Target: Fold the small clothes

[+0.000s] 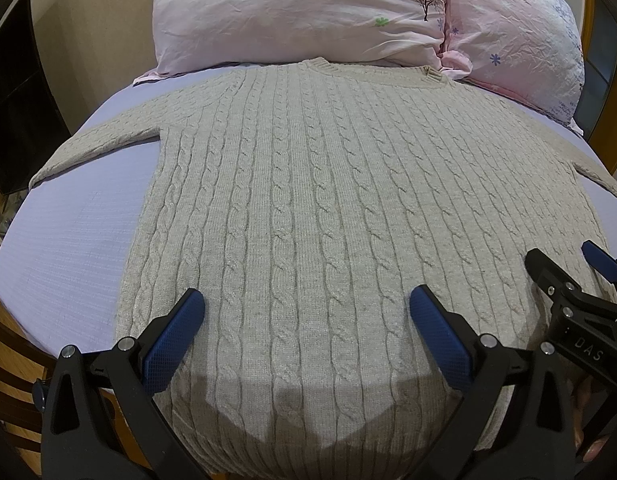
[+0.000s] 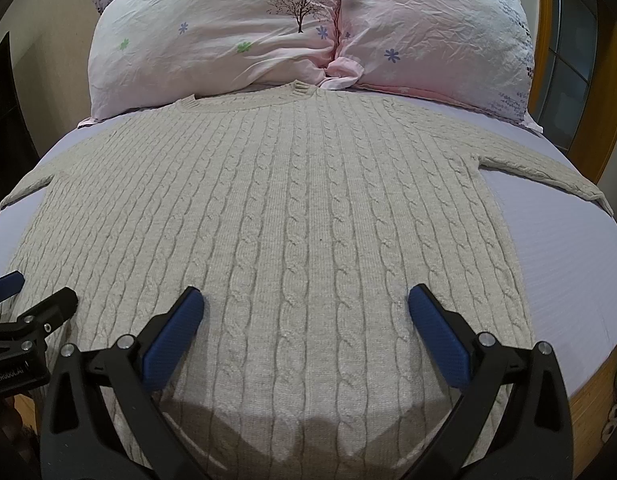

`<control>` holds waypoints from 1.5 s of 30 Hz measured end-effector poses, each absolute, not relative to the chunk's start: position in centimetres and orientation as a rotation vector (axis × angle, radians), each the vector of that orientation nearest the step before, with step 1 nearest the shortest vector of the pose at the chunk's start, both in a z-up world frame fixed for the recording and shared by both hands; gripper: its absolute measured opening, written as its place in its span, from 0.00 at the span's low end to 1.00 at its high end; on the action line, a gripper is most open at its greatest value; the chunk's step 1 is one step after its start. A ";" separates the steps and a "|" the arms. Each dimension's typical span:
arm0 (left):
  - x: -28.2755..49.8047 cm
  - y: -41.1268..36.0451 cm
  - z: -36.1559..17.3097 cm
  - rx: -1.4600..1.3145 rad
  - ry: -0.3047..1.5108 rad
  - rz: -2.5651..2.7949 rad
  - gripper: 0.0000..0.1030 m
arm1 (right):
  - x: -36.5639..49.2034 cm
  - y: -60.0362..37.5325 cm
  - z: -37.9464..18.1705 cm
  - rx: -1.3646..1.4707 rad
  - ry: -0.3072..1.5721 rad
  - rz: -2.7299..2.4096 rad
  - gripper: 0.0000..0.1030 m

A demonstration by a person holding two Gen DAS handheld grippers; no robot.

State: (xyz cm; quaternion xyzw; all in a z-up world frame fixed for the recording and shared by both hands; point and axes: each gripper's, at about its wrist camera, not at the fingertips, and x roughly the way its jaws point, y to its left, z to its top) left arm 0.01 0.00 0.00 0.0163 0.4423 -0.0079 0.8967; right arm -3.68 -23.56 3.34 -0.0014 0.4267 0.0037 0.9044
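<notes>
A beige cable-knit sweater [image 1: 308, 184] lies flat on a lilac bed sheet [image 1: 76, 232], neck toward the pillows, both sleeves spread outward. It also shows in the right wrist view [image 2: 292, 208]. My left gripper [image 1: 306, 300] hovers open and empty over the sweater's lower left part near the hem. My right gripper [image 2: 306, 300] hovers open and empty over the lower right part. The right gripper also shows at the right edge of the left wrist view [image 1: 564, 268]. The left gripper shows at the left edge of the right wrist view [image 2: 28, 292].
Two pink flowered pillows [image 1: 300, 12] [image 2: 436, 28] lean at the head of the bed, touching the sweater's collar. A wooden bed frame [image 2: 588, 400] edges the mattress. Dark furniture [image 1: 16, 112] stands at the left. The sheet [image 2: 568, 264] shows beside the sweater on each side.
</notes>
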 end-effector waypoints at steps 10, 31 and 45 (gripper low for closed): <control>0.0 0.0 0.0 0.034 0.915 -0.016 0.99 | -3.7 -23.6 3.3 -0.003 0.881 0.007 0.98; -0.1 0.1 0.0 0.038 0.895 -0.018 0.99 | -4.0 -23.5 3.5 -0.013 0.843 0.035 0.98; 0.1 3.2 2.4 -0.011 0.721 -0.088 0.99 | 2.7 -48.8 9.9 0.410 0.691 -0.301 0.89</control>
